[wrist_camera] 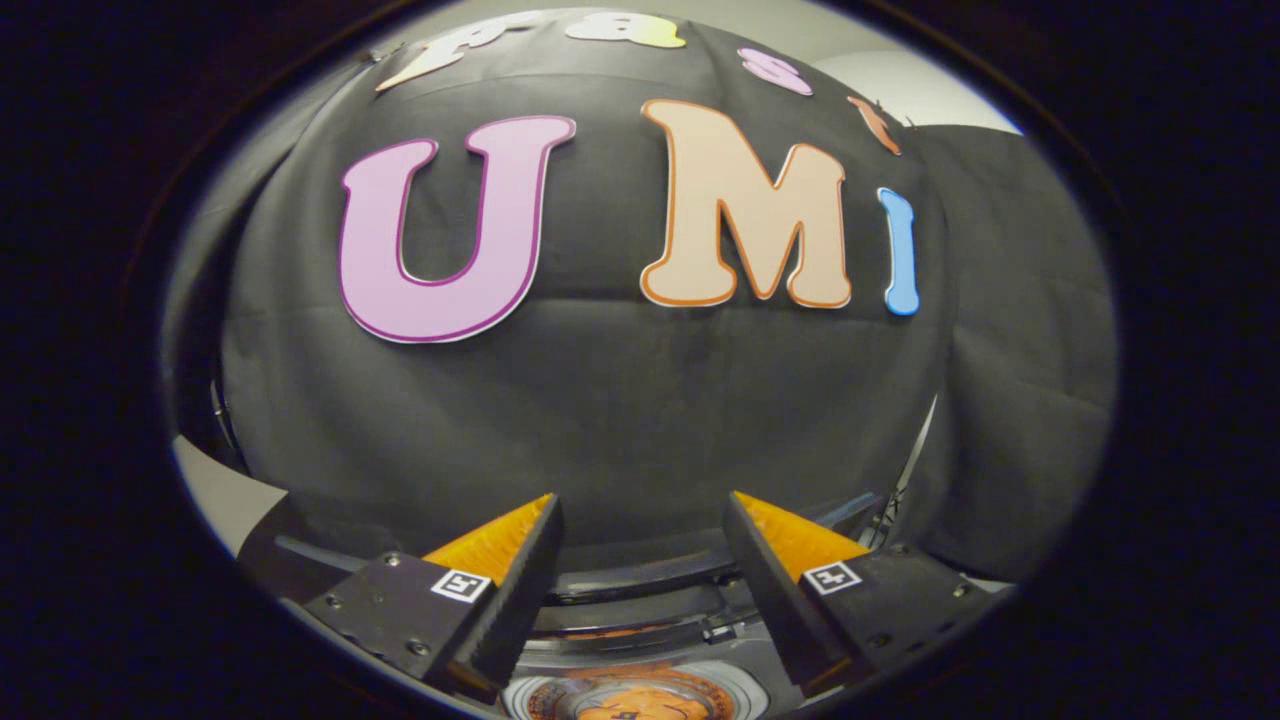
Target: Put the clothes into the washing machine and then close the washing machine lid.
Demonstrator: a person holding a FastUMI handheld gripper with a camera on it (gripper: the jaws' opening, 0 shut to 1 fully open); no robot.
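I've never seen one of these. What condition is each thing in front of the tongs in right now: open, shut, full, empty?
tongs: open, fingers spread apart, nothing between them.
washing machine: below the fingers, its round opening uncovered, something orange showing inside.
washing machine lid: raised, its dark curved edge standing behind the opening, not closed.
booth wall: black cloth, hanging beyond the fingers, slightly creased.

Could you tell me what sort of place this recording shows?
Probably a cloth-walled recording booth: black cloth hangs as the wall, a washing machine sits below, and the open gripper points over it, holding nothing.
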